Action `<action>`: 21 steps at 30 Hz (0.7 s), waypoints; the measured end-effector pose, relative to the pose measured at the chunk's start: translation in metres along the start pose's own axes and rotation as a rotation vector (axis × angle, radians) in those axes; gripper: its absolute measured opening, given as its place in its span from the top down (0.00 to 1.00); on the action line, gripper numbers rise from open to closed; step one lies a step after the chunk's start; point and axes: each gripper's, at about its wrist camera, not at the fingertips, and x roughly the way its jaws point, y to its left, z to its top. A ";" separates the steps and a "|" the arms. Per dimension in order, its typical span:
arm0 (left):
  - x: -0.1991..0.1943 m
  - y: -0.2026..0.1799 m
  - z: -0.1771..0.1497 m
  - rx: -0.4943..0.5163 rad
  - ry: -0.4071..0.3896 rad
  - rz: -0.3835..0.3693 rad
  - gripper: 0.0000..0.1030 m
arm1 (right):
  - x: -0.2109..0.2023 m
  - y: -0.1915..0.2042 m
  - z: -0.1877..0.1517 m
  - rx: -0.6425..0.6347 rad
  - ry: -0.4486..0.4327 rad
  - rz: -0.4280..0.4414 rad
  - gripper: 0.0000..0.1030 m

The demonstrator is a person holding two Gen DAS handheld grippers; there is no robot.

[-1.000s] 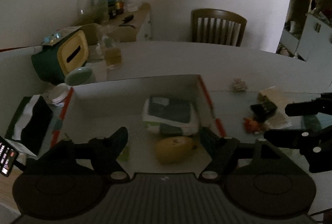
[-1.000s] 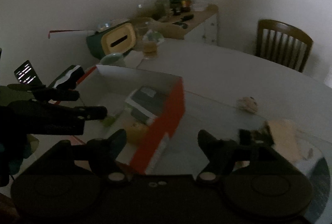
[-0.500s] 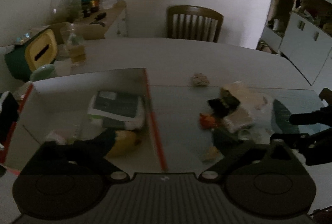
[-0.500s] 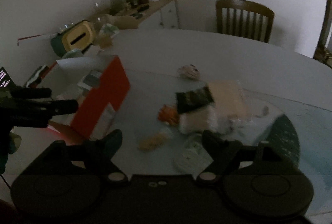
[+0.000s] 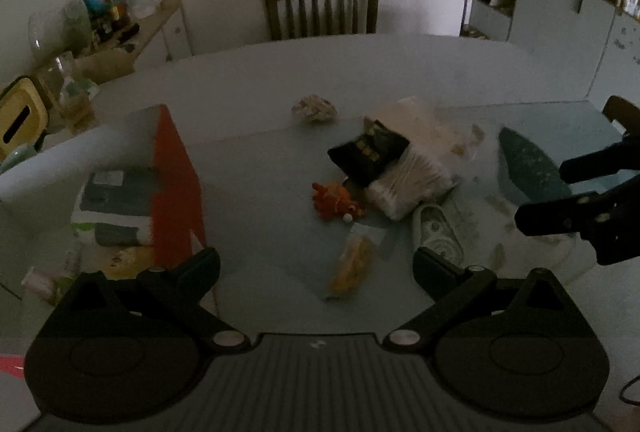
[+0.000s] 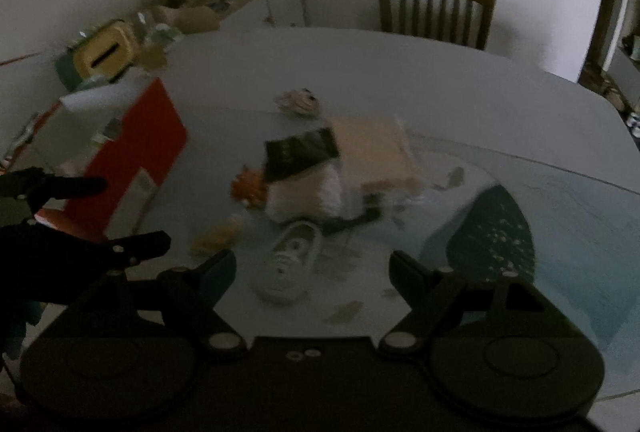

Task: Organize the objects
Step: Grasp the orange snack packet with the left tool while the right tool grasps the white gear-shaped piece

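A red-sided cardboard box (image 5: 176, 187) stands at the table's left with a folded cloth pack (image 5: 116, 207) inside; it also shows in the right wrist view (image 6: 136, 159). Loose items lie mid-table: an orange toy (image 5: 336, 201), a black packet (image 5: 370, 153) on a white bundle (image 5: 416, 171), a yellow snack bag (image 5: 352, 268), a small white shoe (image 6: 290, 260) and a crumpled ball (image 5: 314, 108). My left gripper (image 5: 316, 266) is open and empty above the snack bag. My right gripper (image 6: 312, 268) is open and empty over the shoe.
A wooden chair (image 5: 322, 9) stands at the table's far side. A yellow and green tissue box (image 6: 100, 53) and a glass jar (image 5: 74, 91) stand at the far left. A dark green patch (image 6: 496, 232) marks the tablecloth at right. A cluttered sideboard (image 5: 120, 31) is behind.
Both grippers have swung right, away from the box and toward the pile of loose items. Both stay open and empty.
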 end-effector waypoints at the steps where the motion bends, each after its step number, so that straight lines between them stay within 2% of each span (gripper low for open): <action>1: 0.005 -0.002 -0.001 -0.001 0.002 -0.007 0.00 | 0.004 -0.001 0.000 0.007 0.008 -0.004 0.19; 5: 0.026 -0.010 -0.003 0.015 0.024 -0.004 0.00 | 0.022 -0.005 0.004 0.040 0.040 -0.002 0.19; 8: 0.035 -0.019 -0.005 0.079 0.021 0.022 0.00 | 0.037 -0.002 0.007 0.041 0.063 -0.007 0.19; 21: 0.071 -0.025 -0.009 0.106 0.078 0.045 0.00 | 0.092 0.005 0.012 0.134 0.176 -0.043 0.21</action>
